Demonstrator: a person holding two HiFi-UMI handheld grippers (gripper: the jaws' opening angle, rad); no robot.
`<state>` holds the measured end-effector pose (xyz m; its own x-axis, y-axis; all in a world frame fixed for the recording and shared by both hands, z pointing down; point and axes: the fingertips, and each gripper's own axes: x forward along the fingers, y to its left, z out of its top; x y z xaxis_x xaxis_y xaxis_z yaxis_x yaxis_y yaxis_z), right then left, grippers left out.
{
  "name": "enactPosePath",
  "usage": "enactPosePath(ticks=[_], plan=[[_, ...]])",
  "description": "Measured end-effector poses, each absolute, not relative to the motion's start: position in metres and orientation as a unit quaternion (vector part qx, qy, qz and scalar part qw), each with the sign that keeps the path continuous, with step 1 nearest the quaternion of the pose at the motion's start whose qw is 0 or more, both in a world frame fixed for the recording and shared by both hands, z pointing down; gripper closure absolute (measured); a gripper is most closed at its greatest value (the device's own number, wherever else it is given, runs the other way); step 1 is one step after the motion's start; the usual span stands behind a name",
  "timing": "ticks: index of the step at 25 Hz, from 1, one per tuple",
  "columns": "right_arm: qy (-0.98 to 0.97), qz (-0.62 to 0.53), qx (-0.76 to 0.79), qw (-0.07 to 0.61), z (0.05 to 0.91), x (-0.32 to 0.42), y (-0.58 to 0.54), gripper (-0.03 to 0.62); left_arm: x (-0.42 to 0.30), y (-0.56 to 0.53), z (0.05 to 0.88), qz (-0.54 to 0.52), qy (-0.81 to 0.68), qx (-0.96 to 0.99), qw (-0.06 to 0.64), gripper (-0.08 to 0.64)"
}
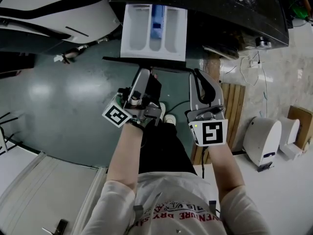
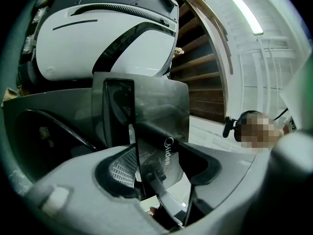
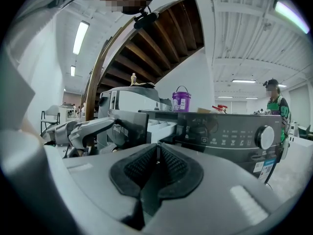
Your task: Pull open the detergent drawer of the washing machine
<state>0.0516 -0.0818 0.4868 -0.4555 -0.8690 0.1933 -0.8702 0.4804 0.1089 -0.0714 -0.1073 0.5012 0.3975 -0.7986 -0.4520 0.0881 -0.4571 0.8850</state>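
Two grippers work here: the left gripper [image 2: 159, 165] clamps its ribbed pads on the glossy dark drawer front [image 2: 156, 116], while the right gripper [image 3: 156, 163] is pressed together and empty beside it. The detergent drawer [image 1: 139, 31], white moulded plastic with three channels, juts well out from the front edge of the dark washing machine [image 1: 210, 6]. Pulling looks nearly finished; next, I'd judge, comes a short straight draw to its stop, then release.

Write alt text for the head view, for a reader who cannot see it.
Seen from above, a white detergent drawer stands pulled out of a dark washing machine, and the left gripper grips its dark front panel. The right gripper, jaws shut and empty, hovers beside it over a green floor.
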Motion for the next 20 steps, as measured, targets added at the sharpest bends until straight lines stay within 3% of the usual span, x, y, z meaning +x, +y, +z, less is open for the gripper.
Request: enactPosePath(ticks=[20], plan=[[-0.847, 0.015, 0.521, 0.105, 0.476, 0.064, -0.073, 0.592, -0.071, -0.104, 0.506, -0.454, -0.283, 0.7, 0.474, 0.279]])
